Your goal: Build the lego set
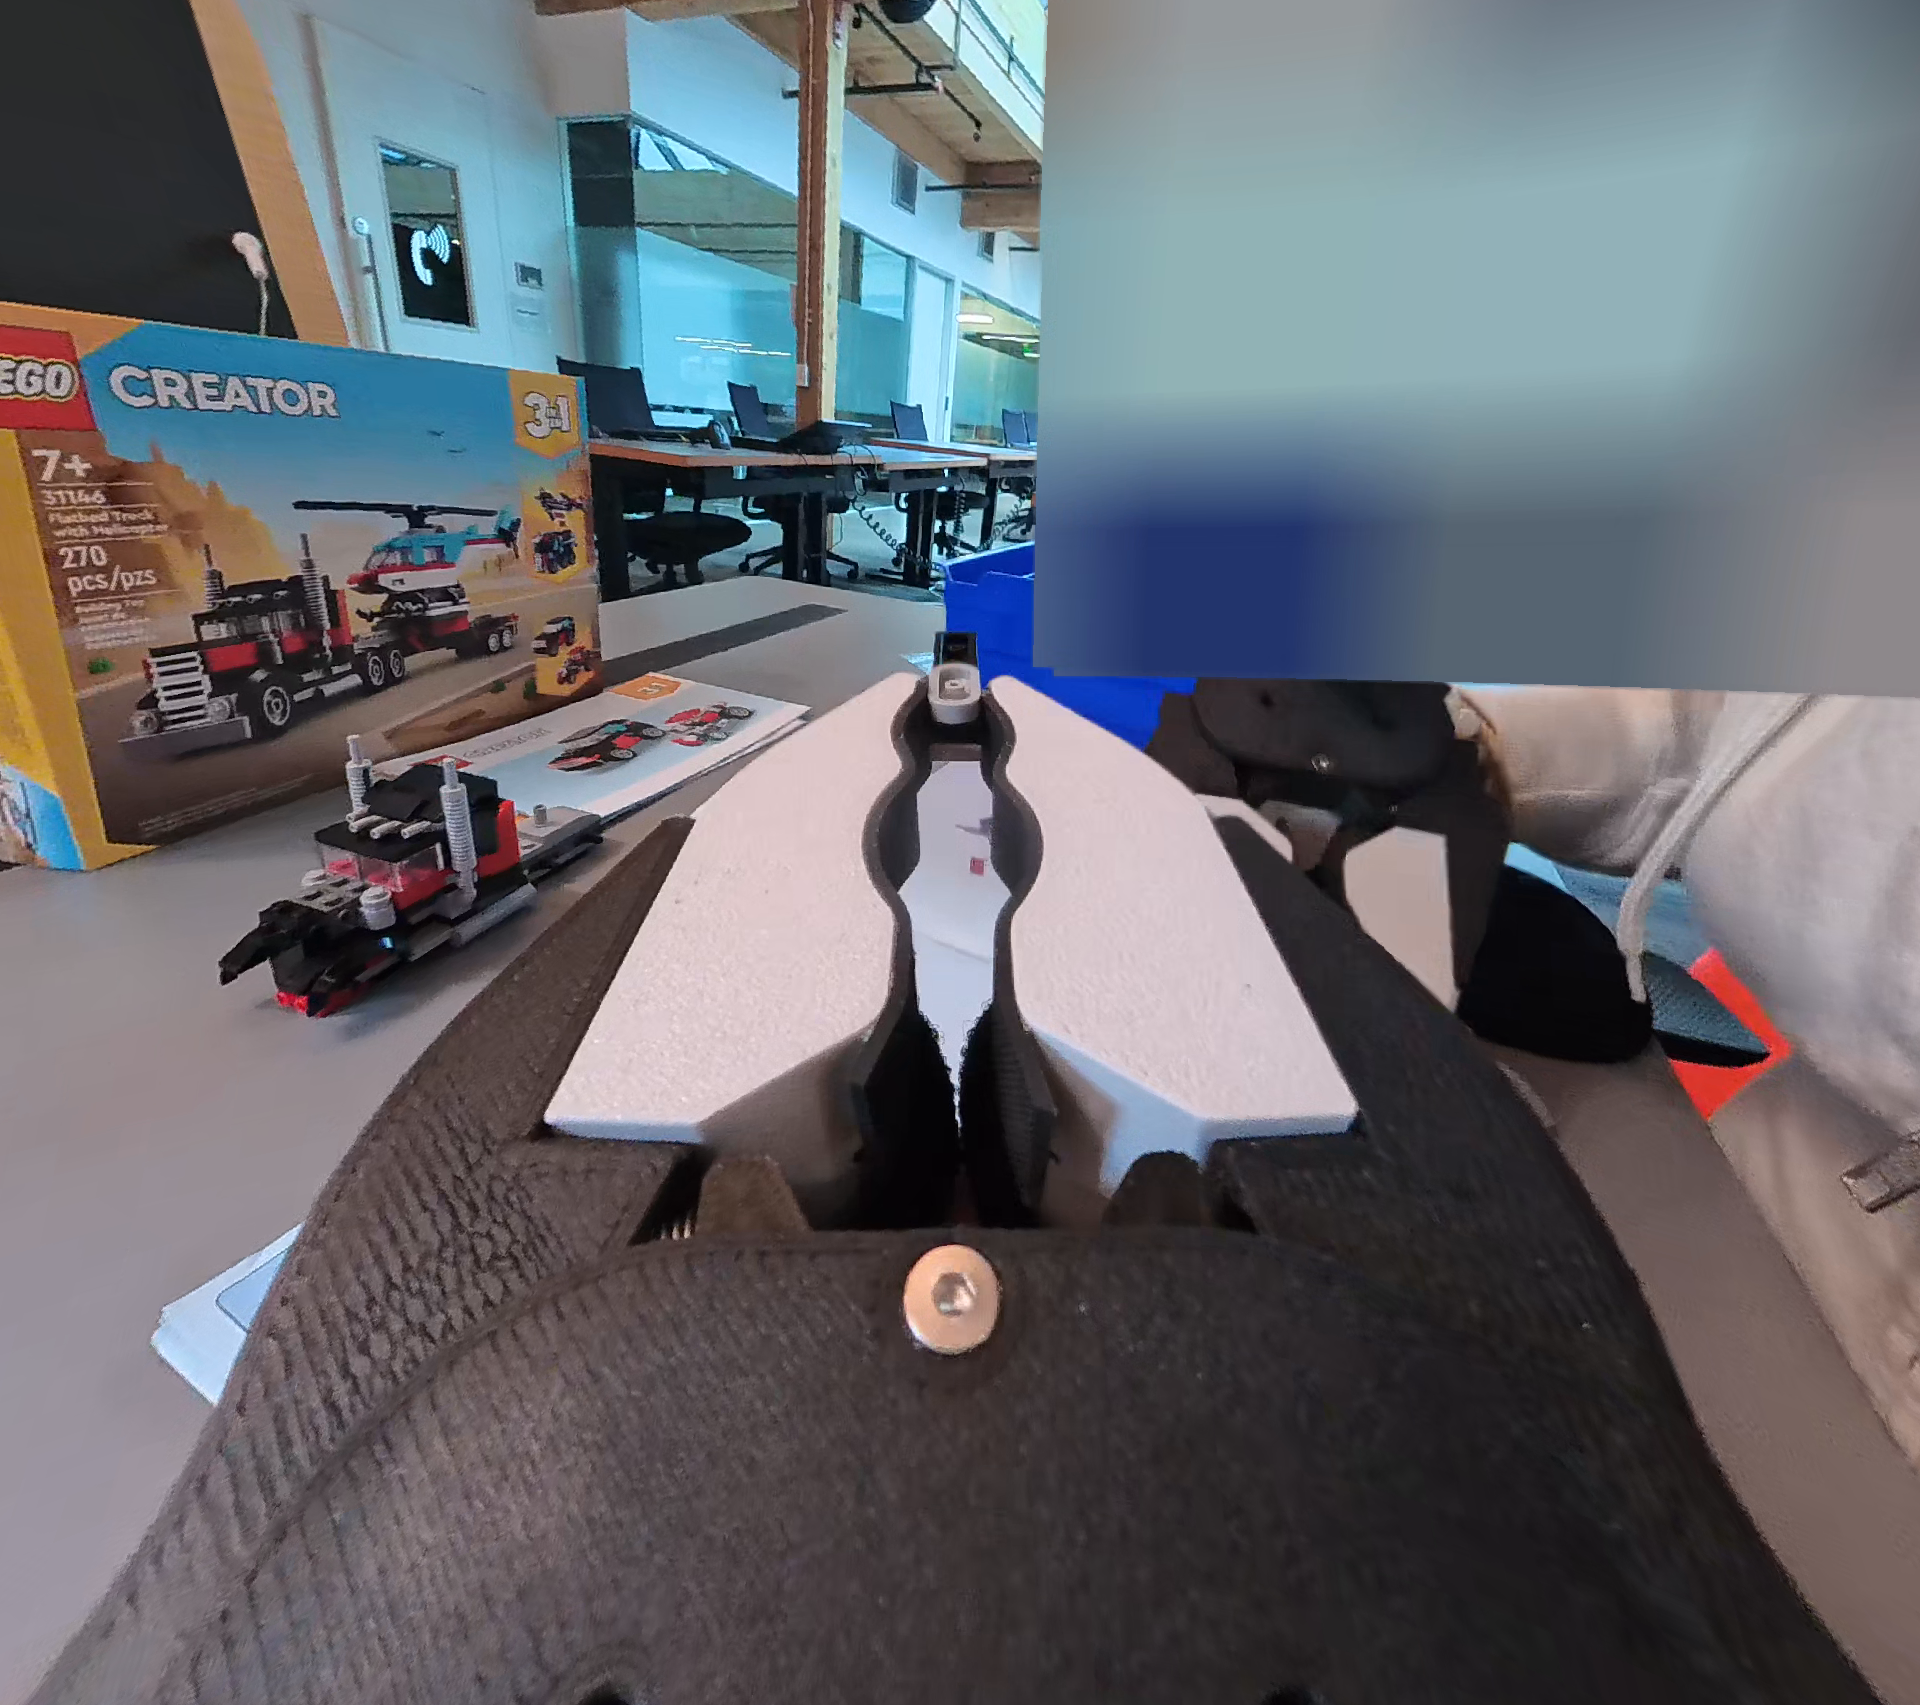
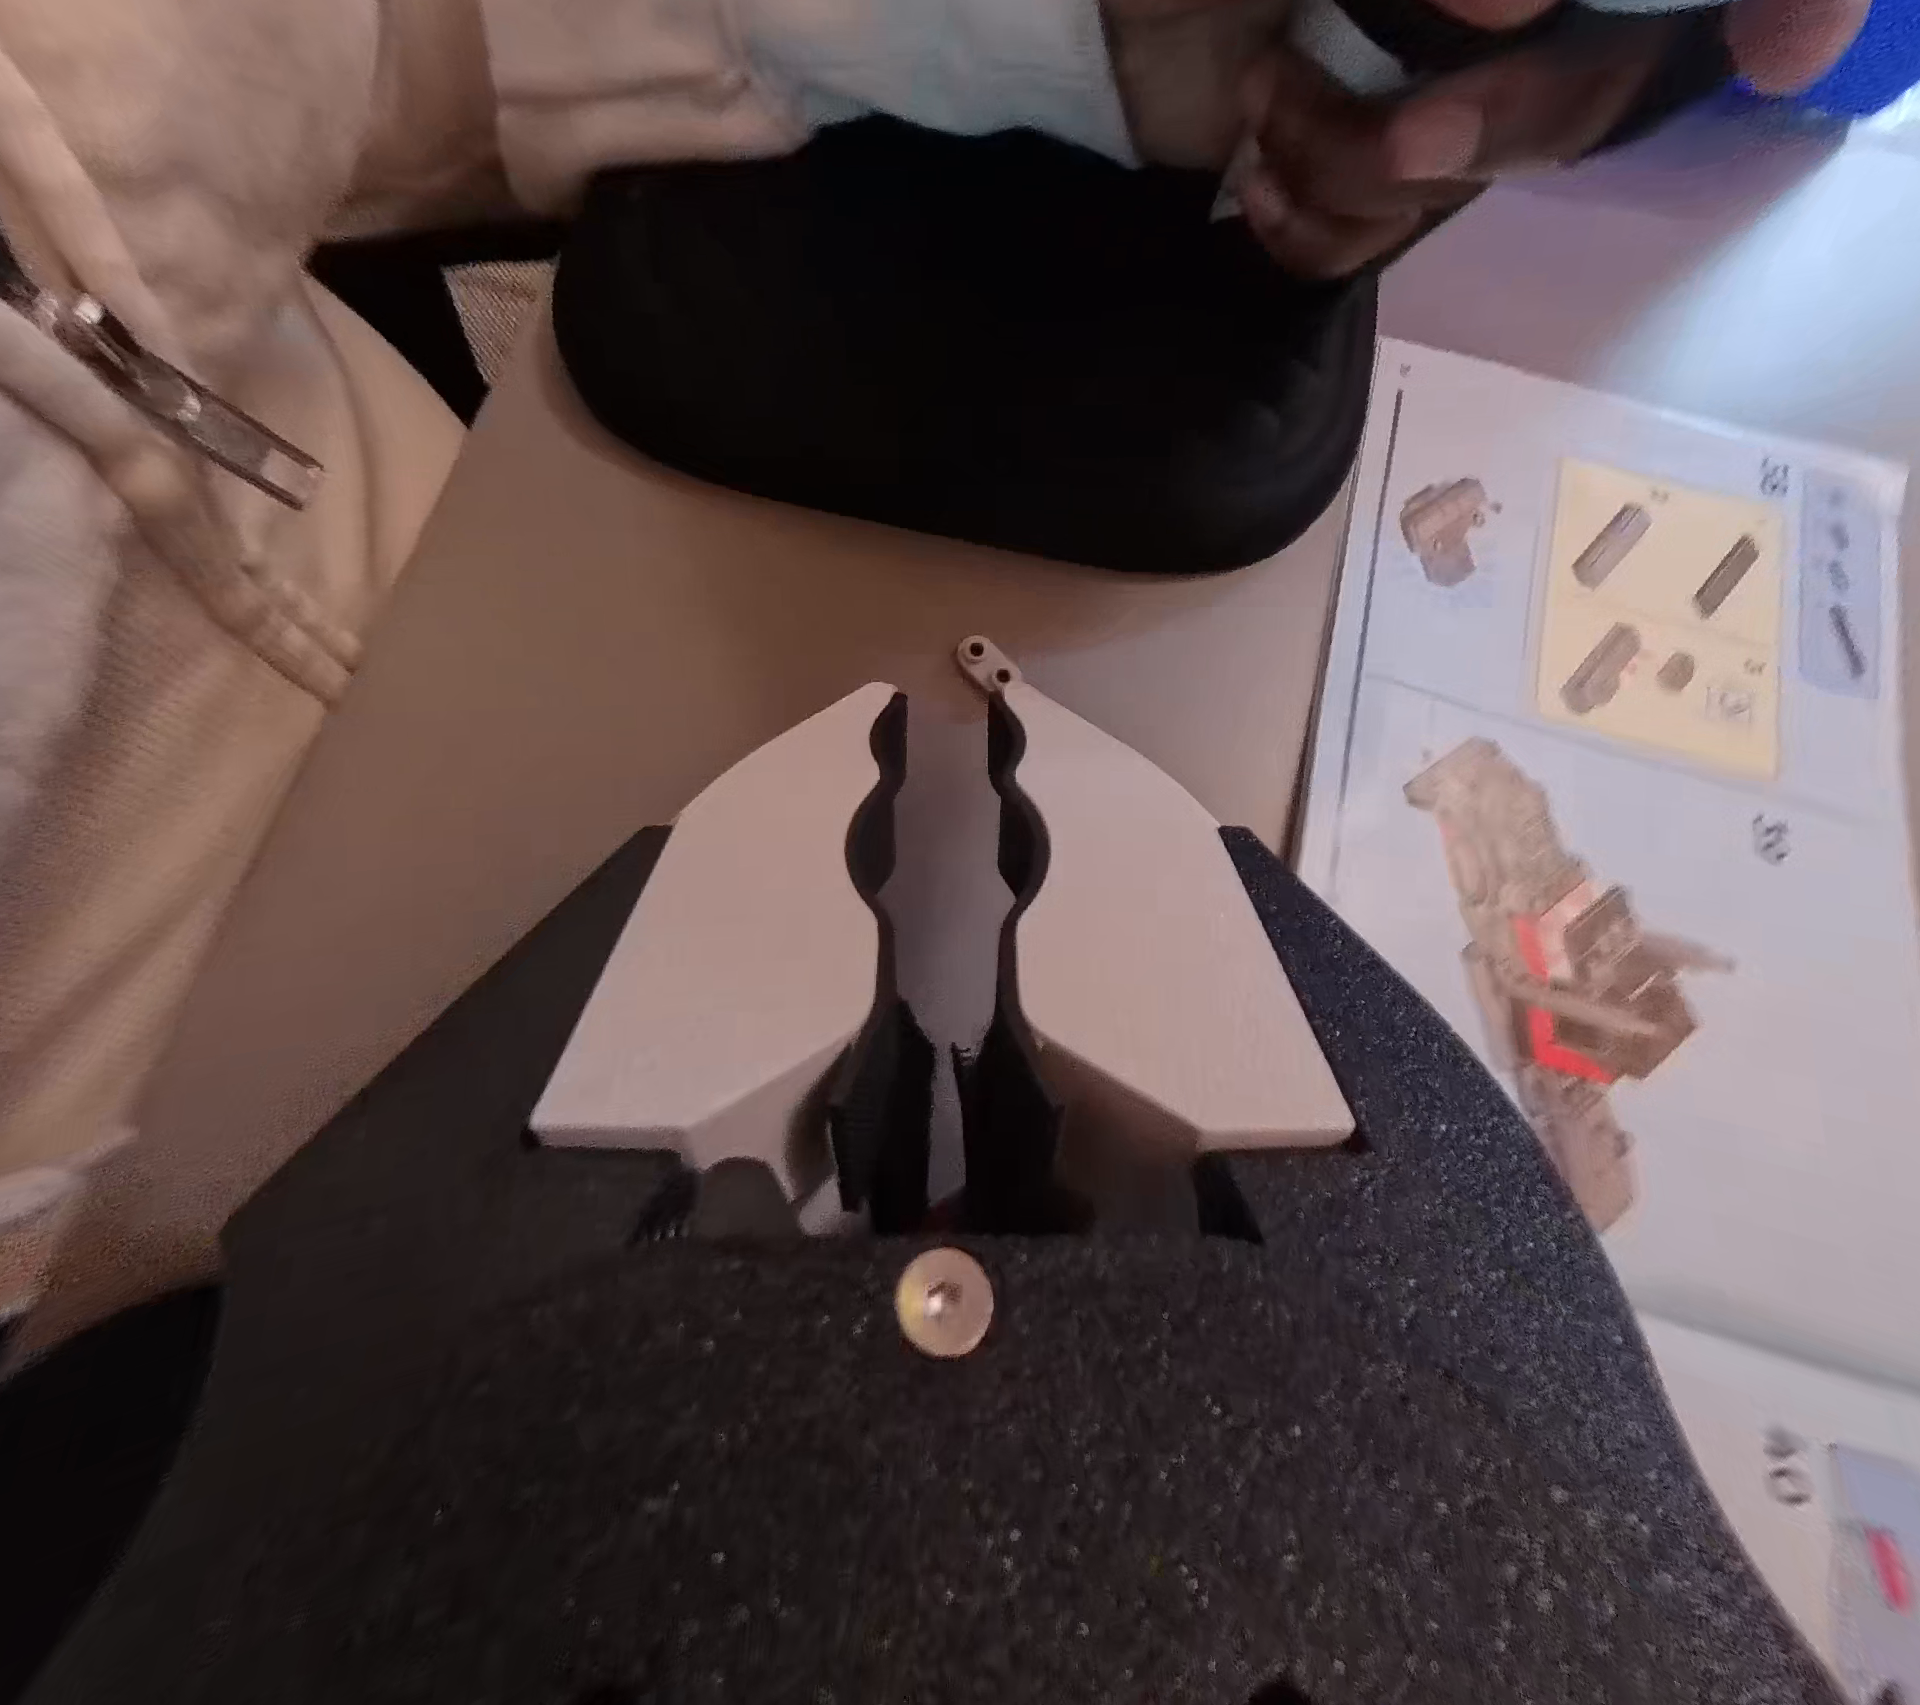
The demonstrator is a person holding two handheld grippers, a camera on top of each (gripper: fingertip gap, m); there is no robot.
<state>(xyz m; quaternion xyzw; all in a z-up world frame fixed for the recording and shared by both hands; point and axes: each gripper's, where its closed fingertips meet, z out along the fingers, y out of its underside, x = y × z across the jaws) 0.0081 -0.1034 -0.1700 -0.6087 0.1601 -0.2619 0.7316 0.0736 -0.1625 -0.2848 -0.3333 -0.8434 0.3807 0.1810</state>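
My left gripper (image 1: 954, 705) is shut on a small grey Lego piece (image 1: 953, 685) with a black part on its far end, held above the table. The part-built black and red truck (image 1: 405, 876) stands on the table to its left. In the right wrist view, my right gripper (image 2: 945, 699) is slightly open and empty, low over the table. A small grey two-hole piece (image 2: 987, 664) lies on the table just past its right fingertip (image 2: 1023, 705). I cannot tell whether they touch. The left gripper's black body (image 2: 935, 367) sits just beyond it.
The Lego box (image 1: 291, 575) stands behind the truck, with a booklet (image 1: 623, 741) lying in front of it. An open instruction booklet (image 2: 1558, 824) lies right of the right gripper. A blue bin (image 1: 987, 616) is at the back. A person's pale sleeve (image 2: 260, 97) and hand (image 2: 1455, 45) are close by. Spacing between my two grippers at the tips: around 15 centimetres.
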